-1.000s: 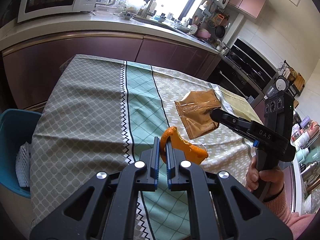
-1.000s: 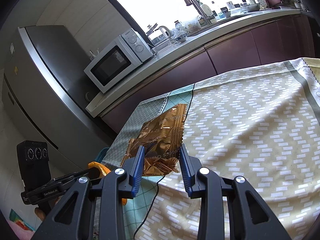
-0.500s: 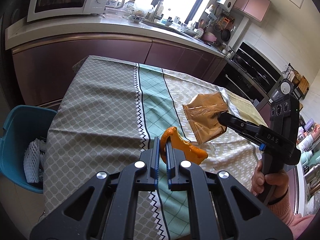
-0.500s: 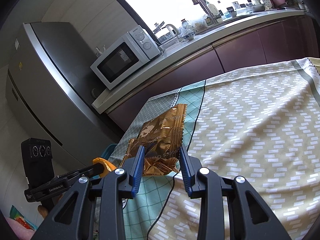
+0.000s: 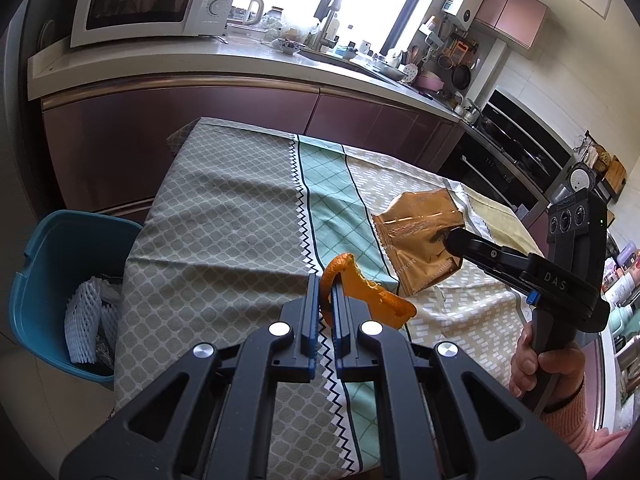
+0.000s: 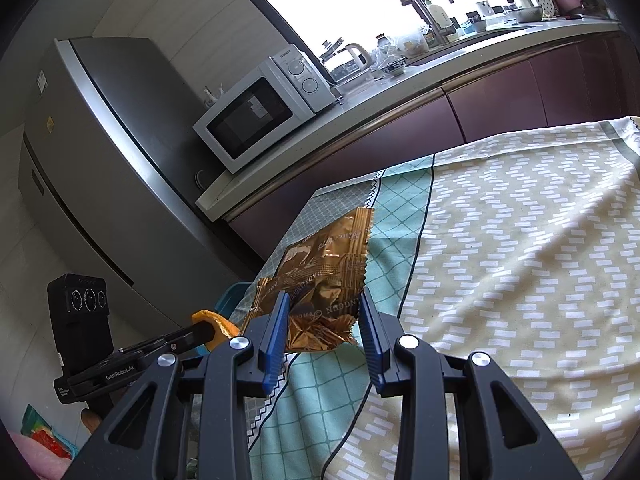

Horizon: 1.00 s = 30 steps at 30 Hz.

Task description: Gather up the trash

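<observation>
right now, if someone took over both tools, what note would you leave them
Left tool: shut on the orange peel, held above the tablecloth.
Right tool: jaws look wide, yet the gold snack wrapper hangs between them off the cloth; how it is gripped is unclear, so check before moving.
Blue bin: on the floor off the table's left edge, with white foam fruit nets already inside.
Done: both pieces lifted.
Left: carry both to the bin and drop them. No other trash shows on the cloth.
</observation>
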Each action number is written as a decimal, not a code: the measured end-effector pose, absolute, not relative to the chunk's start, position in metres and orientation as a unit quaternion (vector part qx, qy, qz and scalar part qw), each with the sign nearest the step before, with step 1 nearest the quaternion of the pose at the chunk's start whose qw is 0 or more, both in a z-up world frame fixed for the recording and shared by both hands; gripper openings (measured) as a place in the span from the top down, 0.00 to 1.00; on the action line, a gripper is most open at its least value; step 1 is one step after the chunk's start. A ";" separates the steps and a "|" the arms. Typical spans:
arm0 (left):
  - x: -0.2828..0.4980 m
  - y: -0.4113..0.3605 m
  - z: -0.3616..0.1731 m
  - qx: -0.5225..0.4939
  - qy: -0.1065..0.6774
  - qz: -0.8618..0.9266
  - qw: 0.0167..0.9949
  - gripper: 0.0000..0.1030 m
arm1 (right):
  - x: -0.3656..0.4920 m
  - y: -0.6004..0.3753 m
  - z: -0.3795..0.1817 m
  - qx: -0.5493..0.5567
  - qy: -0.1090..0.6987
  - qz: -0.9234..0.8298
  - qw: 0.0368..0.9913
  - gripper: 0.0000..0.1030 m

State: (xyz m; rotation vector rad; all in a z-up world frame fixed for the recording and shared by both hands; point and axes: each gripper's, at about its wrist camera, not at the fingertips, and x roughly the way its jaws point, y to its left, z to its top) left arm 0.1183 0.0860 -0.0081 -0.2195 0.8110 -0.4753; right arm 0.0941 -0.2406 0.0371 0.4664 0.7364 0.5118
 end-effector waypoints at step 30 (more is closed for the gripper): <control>0.107 0.121 -0.005 -0.119 0.381 -0.203 0.894 0.94 | 0.099 -0.205 0.039 0.210 0.358 0.260 0.872 0.68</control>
